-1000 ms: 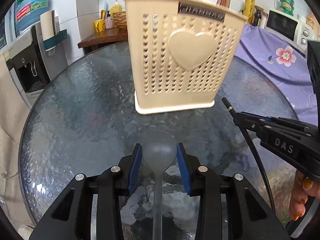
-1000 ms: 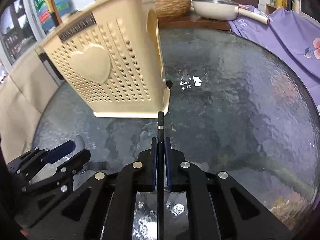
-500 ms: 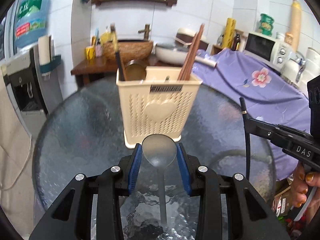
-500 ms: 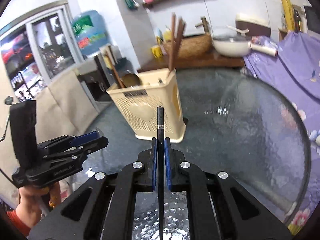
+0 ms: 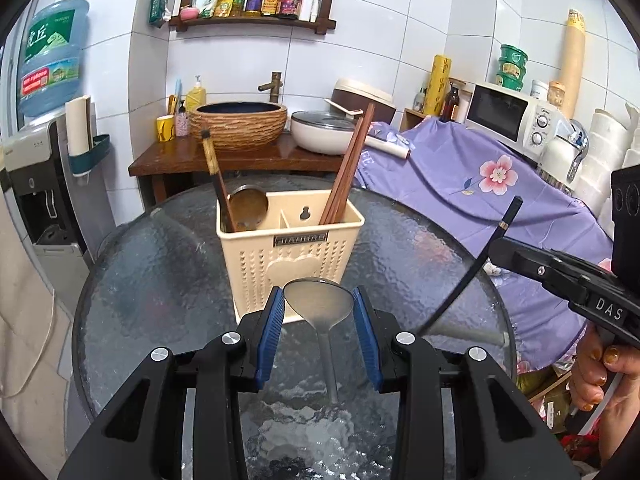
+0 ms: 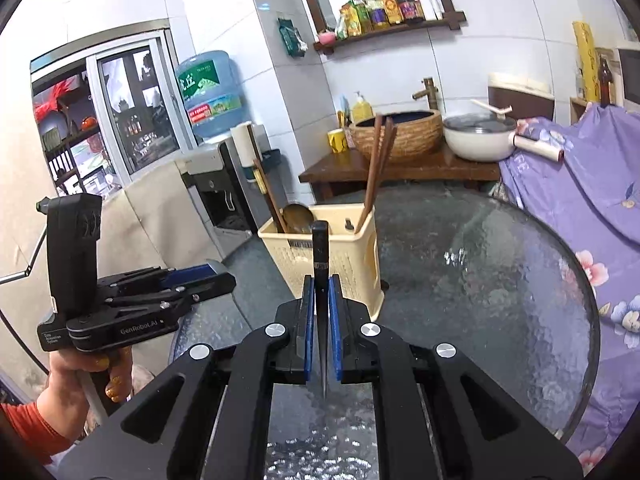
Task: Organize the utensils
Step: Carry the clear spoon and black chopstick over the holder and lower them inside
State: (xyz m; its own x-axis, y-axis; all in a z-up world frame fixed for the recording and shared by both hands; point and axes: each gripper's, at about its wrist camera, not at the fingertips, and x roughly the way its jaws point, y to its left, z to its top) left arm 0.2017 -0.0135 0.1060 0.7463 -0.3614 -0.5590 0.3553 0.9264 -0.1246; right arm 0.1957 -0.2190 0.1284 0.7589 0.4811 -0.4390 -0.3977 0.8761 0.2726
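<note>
With both tools lifted above the glass table [image 5: 160, 280], left gripper [image 5: 318, 316] clamps a spoon [image 5: 319, 304] by the bowl, handle hanging down; right gripper [image 6: 320, 316] pinches a black chopstick [image 6: 320, 248]; holder [image 5: 292, 248] sits ahead w/ brown chopsticks [image 5: 346, 168] in right compartment; best drop the black one there, spoon beside the ladle [image 5: 248, 208], tips aimed straight in.

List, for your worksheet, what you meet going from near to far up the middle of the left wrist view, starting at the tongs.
Left tongs → spoon clamped in them → cream utensil holder on the glass table → wooden side table → woven basin → wall shelf of bottles.
</note>
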